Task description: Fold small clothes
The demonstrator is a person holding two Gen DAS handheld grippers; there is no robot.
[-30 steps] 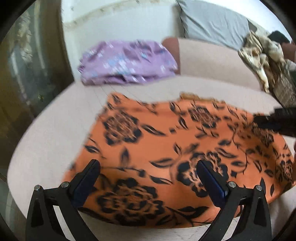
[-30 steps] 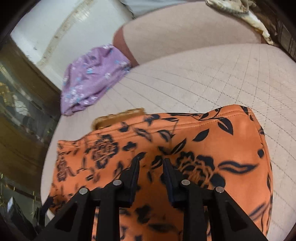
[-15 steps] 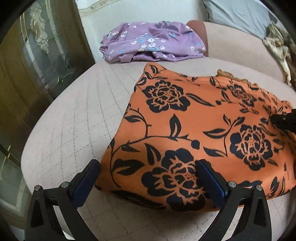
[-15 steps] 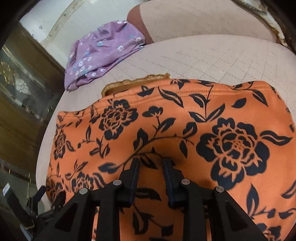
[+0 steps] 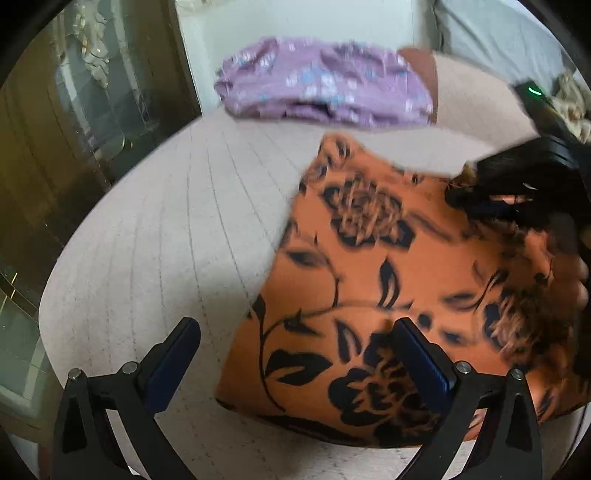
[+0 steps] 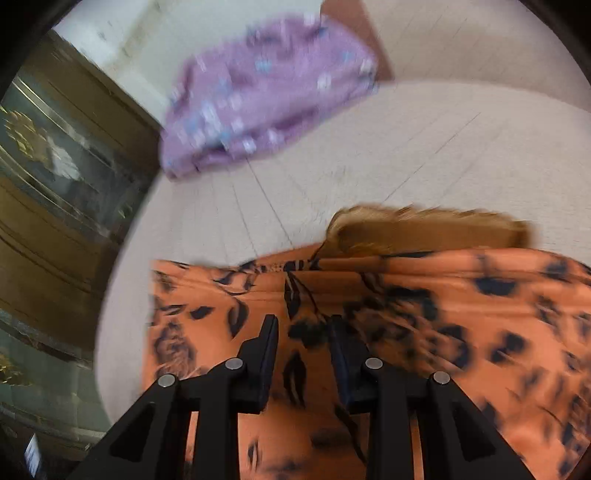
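Observation:
An orange garment with black flowers (image 5: 388, 280) lies folded flat on a beige quilted cushion (image 5: 177, 229). My left gripper (image 5: 299, 354) hangs open and wide over the garment's near left edge, its left finger over bare cushion and its right finger over the cloth. My right gripper (image 6: 304, 332) hovers over the orange garment (image 6: 461, 314) near its far edge. Its jaws stand a narrow gap apart with nothing pinched between them. In the left wrist view the right gripper (image 5: 491, 206) appears at the garment's far right corner. A tan fabric edge (image 6: 424, 232) sticks out from under the garment.
A folded purple flowered garment (image 5: 325, 85) lies at the back of the cushion, also seen in the right wrist view as the purple garment (image 6: 258, 99). A dark glass-fronted cabinet (image 5: 74, 129) stands along the left. A grey pillow (image 5: 491, 33) and crumpled cloth lie at the far right.
Both views have shifted left along the orange garment. My left gripper now straddles its left edge. My right gripper has moved from mid-cloth up toward the far edge. Neither gap has changed.

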